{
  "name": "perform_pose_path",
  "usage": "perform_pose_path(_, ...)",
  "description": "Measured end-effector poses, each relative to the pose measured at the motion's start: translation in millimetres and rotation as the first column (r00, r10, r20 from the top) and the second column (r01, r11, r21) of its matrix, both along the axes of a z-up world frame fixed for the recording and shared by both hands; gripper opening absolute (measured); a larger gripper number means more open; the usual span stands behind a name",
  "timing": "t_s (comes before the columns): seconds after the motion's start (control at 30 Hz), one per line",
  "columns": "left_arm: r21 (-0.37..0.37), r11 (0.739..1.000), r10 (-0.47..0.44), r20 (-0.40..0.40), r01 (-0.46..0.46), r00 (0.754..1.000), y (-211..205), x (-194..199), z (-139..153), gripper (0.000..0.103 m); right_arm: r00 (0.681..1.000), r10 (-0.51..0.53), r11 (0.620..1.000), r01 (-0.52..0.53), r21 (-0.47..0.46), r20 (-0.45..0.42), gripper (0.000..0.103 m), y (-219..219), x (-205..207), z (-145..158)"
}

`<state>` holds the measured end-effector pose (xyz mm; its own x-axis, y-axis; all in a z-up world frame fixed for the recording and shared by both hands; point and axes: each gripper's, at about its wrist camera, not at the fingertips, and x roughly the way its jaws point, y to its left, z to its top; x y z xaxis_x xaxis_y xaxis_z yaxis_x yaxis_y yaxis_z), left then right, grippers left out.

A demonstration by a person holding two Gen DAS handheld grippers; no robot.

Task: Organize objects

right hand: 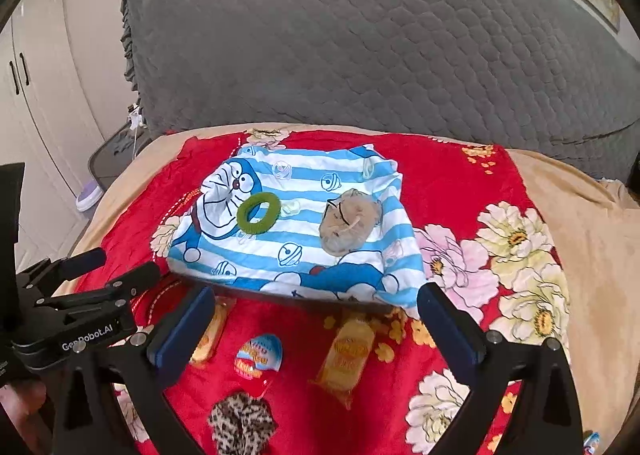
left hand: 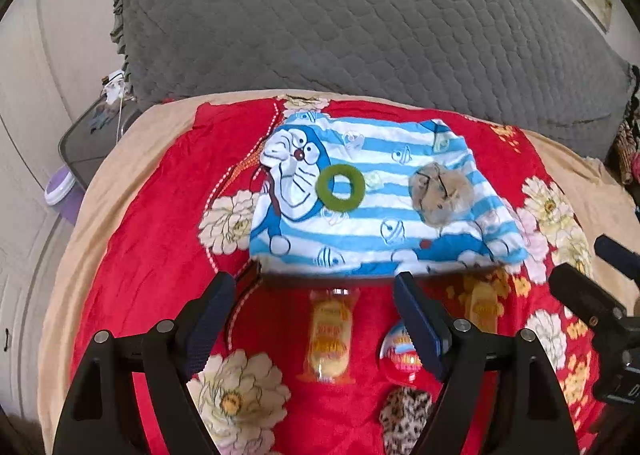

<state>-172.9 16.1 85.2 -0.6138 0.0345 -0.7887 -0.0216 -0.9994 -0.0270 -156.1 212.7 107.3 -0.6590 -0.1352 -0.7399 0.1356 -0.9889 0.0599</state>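
Note:
A blue-and-white striped cartoon cloth [left hand: 360, 223] [right hand: 300, 239] covers a low dark-edged box on the red floral blanket [left hand: 160, 235]. On the cloth lie a green hair ring [left hand: 322, 187] [right hand: 244, 215] and a beige fuzzy scrunchie [left hand: 440, 193] [right hand: 350, 221]. In front of it are two yellow snack packs [left hand: 330, 335] [right hand: 350, 355], an egg-shaped packet [left hand: 400, 351] [right hand: 258, 355] and a leopard scrunchie [left hand: 404, 415] [right hand: 240, 423]. My left gripper [left hand: 314, 287] hangs open above the snack pack, tips near the box's front edge. My right gripper [right hand: 316, 303] is open too, holding nothing.
A grey quilted headboard cover [left hand: 360, 15] rises behind the bed. A dark bedside table [left hand: 92, 135] and a purple-and-white object [left hand: 60, 185] stand at the left, by white wardrobe doors [right hand: 24, 95]. Tan sheet [right hand: 580, 215] borders the blanket.

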Motion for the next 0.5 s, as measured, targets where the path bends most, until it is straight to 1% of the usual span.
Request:
perform_pose_path(0.27, -0.01, 1.0, 0.002, -0.02, -0.002, 1.0, 3.0, 44.8, 9.9, 0.082, 0.999, -0.009, 1.0, 0.009, 0.008, -0.044, 0.102, 7.0, 41.2, 18.3)
perform_pose_path(0.33, -0.011, 1.0, -0.005, -0.015, 0.005, 1.0, 5.2, 53.6, 10.7, 0.082, 0.998, -0.008, 1.0, 0.009, 0.021, -0.066, 0.102, 8.6, 53.2, 25.2)
perform_pose_path(0.5, -0.014, 1.0, -0.008, -0.014, 0.008, 1.0, 7.7, 78.1, 12.8, 0.082, 0.996, -0.01, 0.999, 0.013, 0.029, -0.083, 0.102, 13.1, 73.5, 37.4)
